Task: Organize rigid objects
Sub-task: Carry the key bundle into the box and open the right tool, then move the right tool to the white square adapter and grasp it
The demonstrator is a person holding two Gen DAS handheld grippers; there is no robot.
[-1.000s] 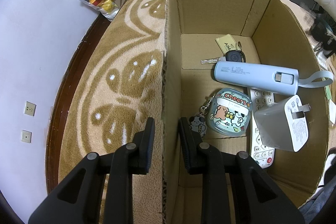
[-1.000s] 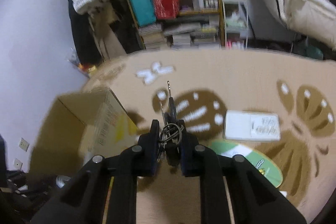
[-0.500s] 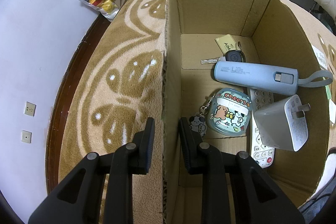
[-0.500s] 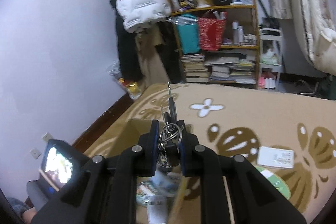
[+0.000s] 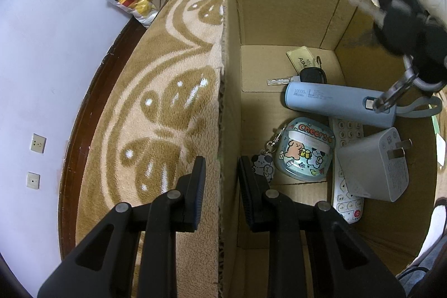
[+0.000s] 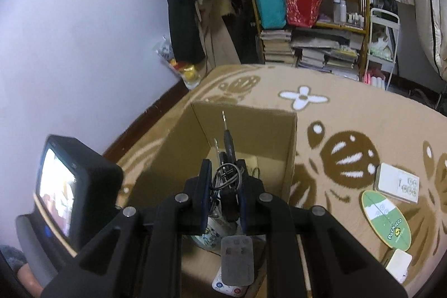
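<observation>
My left gripper straddles the left wall of an open cardboard box, one finger outside and one inside, shut on that wall. Inside lie a blue power bank, a cartoon earbud case, a white charger, a white remote, a car key and a card. My right gripper is shut on a bunch of keys that pokes forward above the box. The keys show blurred over the box's right side in the left wrist view.
The box stands on a tan patterned rug. To its right lie a white box, a green round disc and a small white block. The left gripper's camera body sits close on the left. A wall and a bookshelf stand behind.
My right gripper has swung with the keys from over the rug to above the box, and the keys now show in the left wrist view. The left gripper stayed put.
</observation>
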